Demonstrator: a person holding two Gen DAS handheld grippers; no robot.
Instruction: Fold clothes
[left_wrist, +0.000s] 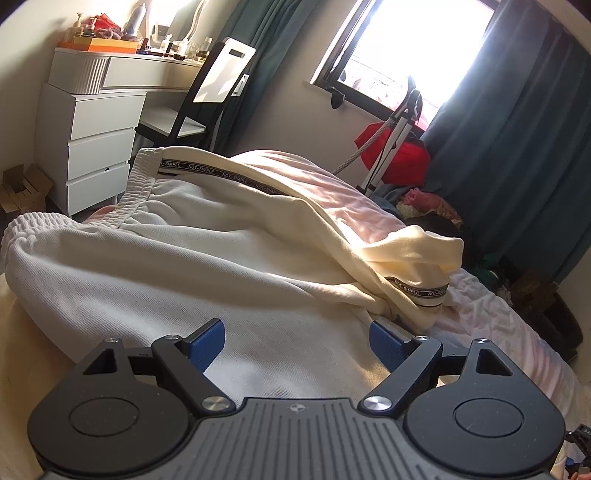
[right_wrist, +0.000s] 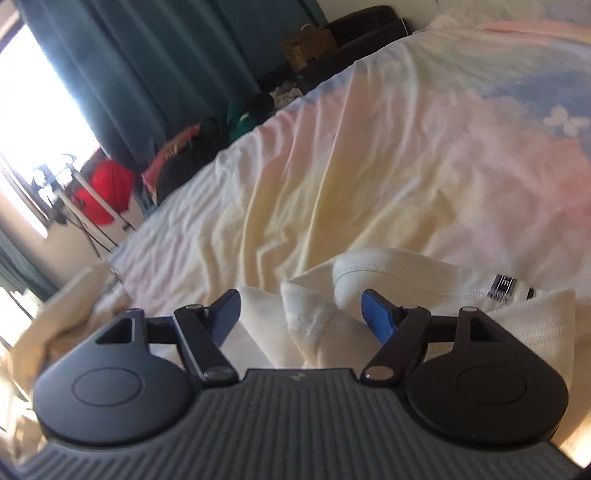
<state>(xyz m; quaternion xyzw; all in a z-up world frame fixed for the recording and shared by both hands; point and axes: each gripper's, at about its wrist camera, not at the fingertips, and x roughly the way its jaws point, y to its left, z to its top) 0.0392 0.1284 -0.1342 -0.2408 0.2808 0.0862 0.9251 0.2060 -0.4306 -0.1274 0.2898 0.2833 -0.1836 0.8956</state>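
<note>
Cream trousers (right_wrist: 317, 325) bunch between spread right claw (right_wrist: 301, 317), seemingly unpinched; left claw (left_wrist: 297, 341) spread.

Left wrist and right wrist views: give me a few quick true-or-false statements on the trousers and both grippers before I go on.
1. The cream trousers lie on the bed. True.
2. The left gripper is shut on the waistband. False: it is open over plain fabric.
3. A bunched fold of cloth sits between the right gripper's jaws. True.
4. The curtains are red. False: they are dark teal.
</note>
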